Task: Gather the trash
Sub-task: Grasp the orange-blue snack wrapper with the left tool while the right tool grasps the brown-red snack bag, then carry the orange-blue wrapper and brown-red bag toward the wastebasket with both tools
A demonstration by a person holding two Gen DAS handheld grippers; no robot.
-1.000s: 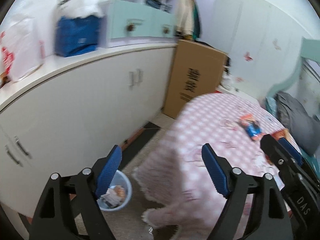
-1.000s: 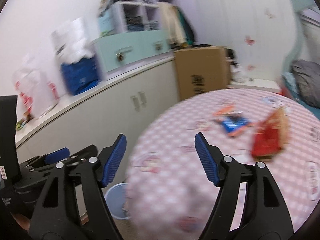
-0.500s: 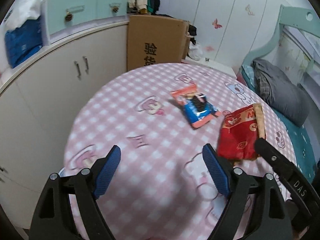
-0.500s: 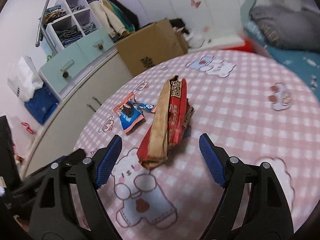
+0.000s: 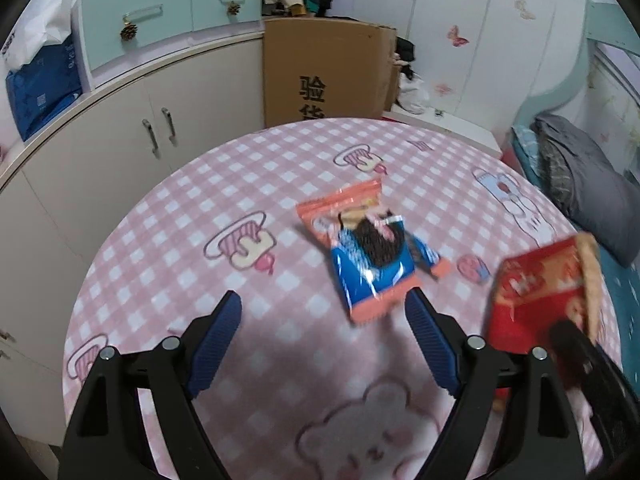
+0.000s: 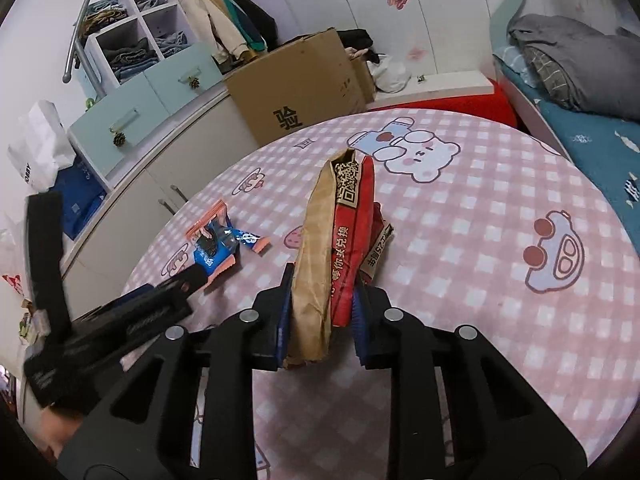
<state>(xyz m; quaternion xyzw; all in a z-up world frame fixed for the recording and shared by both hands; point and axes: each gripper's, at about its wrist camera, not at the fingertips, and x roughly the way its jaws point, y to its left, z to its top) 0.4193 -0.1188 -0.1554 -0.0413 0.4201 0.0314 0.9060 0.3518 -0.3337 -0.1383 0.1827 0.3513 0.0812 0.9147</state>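
Observation:
On the round table with a pink checked cloth lie a blue and orange snack wrapper and a crumpled red and brown snack bag. My left gripper hangs open just in front of the blue wrapper, with nothing between its fingers. In the right wrist view the red bag stands on edge between the blue pads of my right gripper. Its jaws are closing and the pads press on the bag's near end. The blue wrapper lies to the left, by the left gripper.
A tall cardboard box stands behind the table beside a long white cabinet that carries mint drawers and a blue bag. A bed with grey bedding runs along the right.
Both grippers swung from the cabinet and the floor bin to over the table. The right jaws came in around the red bag and closed on it. The left gripper drew nearer the blue wrapper.

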